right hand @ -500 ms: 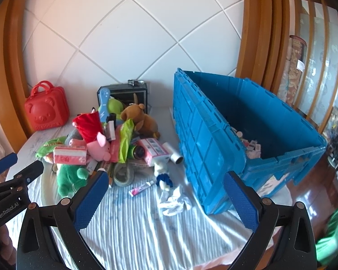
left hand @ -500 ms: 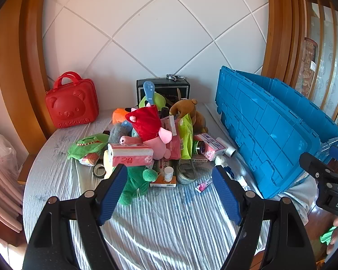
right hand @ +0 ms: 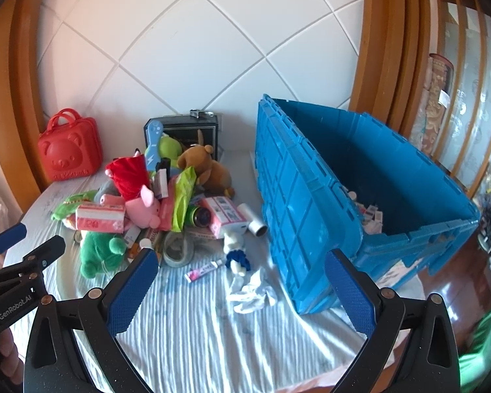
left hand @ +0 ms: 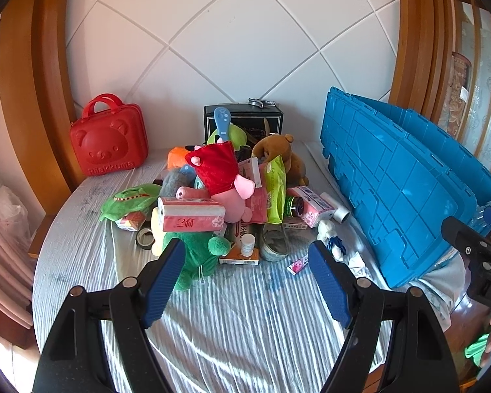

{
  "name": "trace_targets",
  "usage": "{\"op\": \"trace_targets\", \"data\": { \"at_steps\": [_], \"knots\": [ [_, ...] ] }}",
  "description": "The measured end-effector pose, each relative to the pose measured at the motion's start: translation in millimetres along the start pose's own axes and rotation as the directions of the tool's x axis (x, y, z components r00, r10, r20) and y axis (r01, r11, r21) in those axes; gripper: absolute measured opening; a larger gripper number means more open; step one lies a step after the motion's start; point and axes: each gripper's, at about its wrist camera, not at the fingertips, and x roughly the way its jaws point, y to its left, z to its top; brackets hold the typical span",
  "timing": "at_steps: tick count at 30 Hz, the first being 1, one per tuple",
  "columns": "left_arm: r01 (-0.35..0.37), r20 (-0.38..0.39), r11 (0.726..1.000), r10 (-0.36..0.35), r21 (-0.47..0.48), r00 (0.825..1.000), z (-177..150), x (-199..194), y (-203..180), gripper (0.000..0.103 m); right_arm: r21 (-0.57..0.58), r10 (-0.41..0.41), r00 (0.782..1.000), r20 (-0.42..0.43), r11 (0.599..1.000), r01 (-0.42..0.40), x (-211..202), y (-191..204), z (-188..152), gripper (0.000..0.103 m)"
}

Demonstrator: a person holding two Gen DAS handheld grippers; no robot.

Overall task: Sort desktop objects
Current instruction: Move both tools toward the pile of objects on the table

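A ribbed white cloth [left hand: 245, 321] is spread over the table. The blue crate [right hand: 311, 203] and red case [left hand: 109, 140] are glossy moulded plastic. The toys [left hand: 193, 255] are plush. Gripper pads [right hand: 132, 294] are knurled blue rubber.

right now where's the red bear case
The red bear case stands upright at the back left of the table, against the white tiled wall and apart from the toy pile; the right wrist view shows it far left too.

White wall panels [left hand: 245, 42] with diagonal seams at twelve o'clock, curved wooden frame [left hand: 26, 82] at nine, curtained window [right hand: 468, 104] at two, bright daylight.
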Motion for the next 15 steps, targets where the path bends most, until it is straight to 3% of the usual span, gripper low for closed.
{"op": "trace_targets", "data": {
  "at_steps": [9,12,15],
  "knots": [
    [-0.083,-0.056,0.994,0.079,-0.075,0.995,4,32,3,0.077,-0.030,0.076,0.997,-0.021,0.997,-0.077,40,-5,14,0.103],
    [-0.124,-0.078,0.987,0.116,-0.106,0.990,1,46,10,0.077,-0.073,0.169,0.985,-0.024,0.983,-0.171,60,-3,21,0.103],
    [-0.226,-0.114,0.966,0.213,-0.126,0.970,-6,60,21,0.077,-0.106,0.269,0.963,-0.015,0.957,-0.269,74,0,24,0.103]
  ]
}}
